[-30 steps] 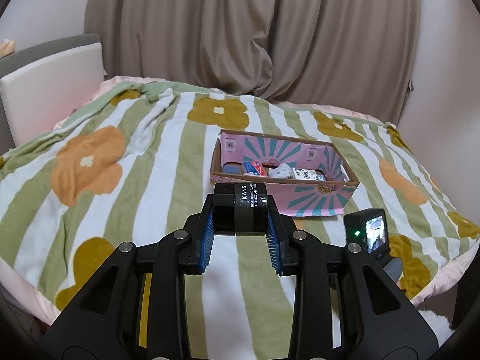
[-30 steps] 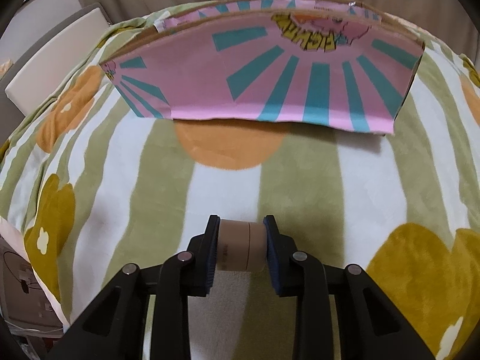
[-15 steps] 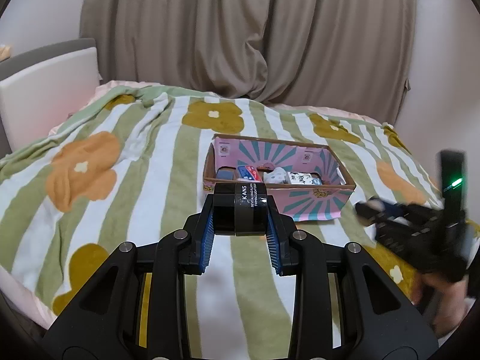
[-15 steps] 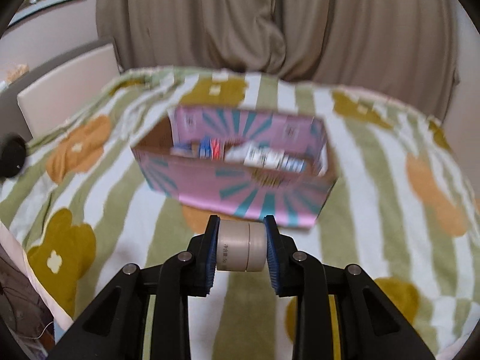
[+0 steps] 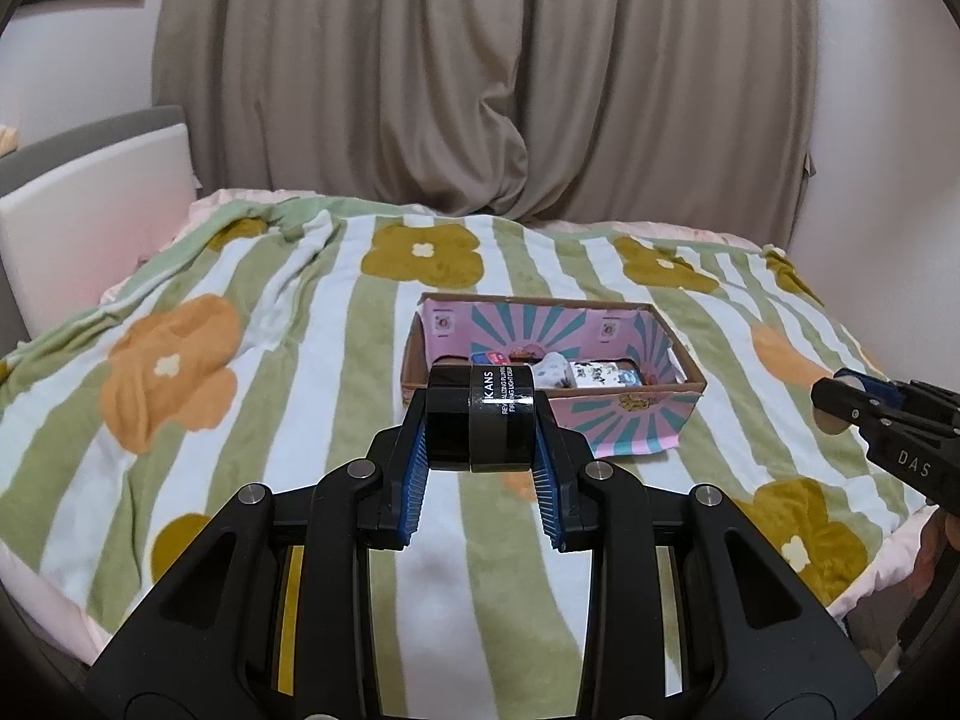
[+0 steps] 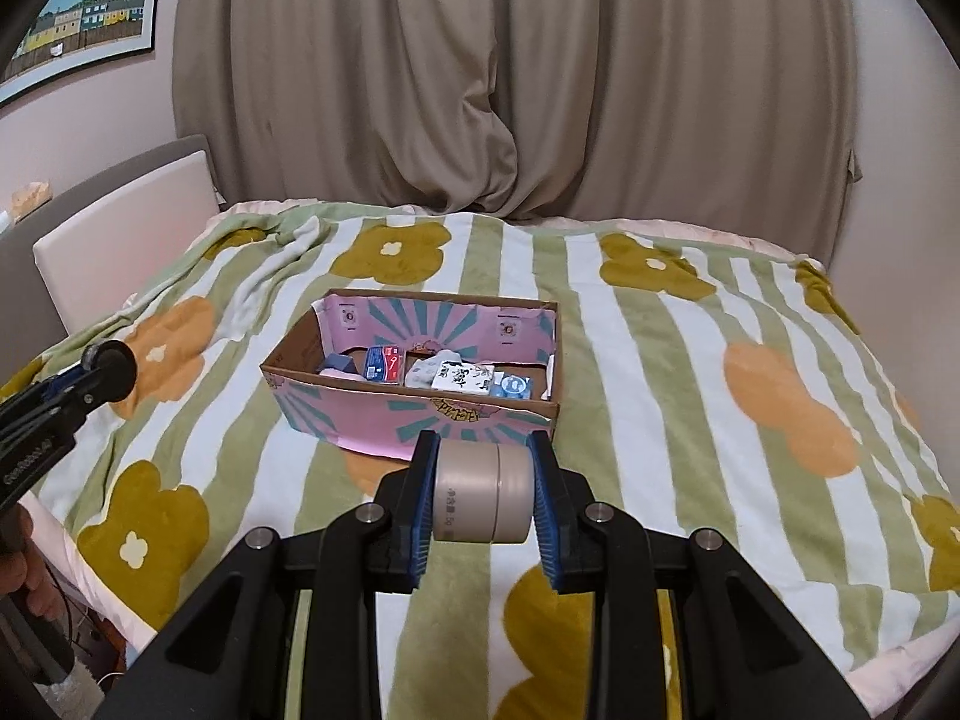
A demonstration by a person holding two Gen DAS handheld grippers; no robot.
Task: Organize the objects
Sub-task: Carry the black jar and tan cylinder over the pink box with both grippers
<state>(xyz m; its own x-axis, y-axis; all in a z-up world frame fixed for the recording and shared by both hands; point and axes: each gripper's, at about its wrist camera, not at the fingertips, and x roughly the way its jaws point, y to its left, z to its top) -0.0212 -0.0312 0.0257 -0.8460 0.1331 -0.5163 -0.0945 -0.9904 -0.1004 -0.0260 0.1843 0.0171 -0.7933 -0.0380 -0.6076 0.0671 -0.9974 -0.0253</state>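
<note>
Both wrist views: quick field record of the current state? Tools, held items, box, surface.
left tool: shut on black jar, held above the blanket
right tool: shut on beige jar, held above the blanket
box: pink cardboard, open top, on the bed ahead of both tools
box contents: several small packets
surface: striped floral blanket
backdrop: closed curtain

Between the blue-padded fingers of the black left claw sits a black jar with white lettering, and the black right claw grips a beige jar. Ahead of both claws is a box, pink with teal rays and brown cardboard edges. Under everything spreads a blanket striped green and white with orange and mustard flowers, and beyond it hangs a taupe curtain.
</note>
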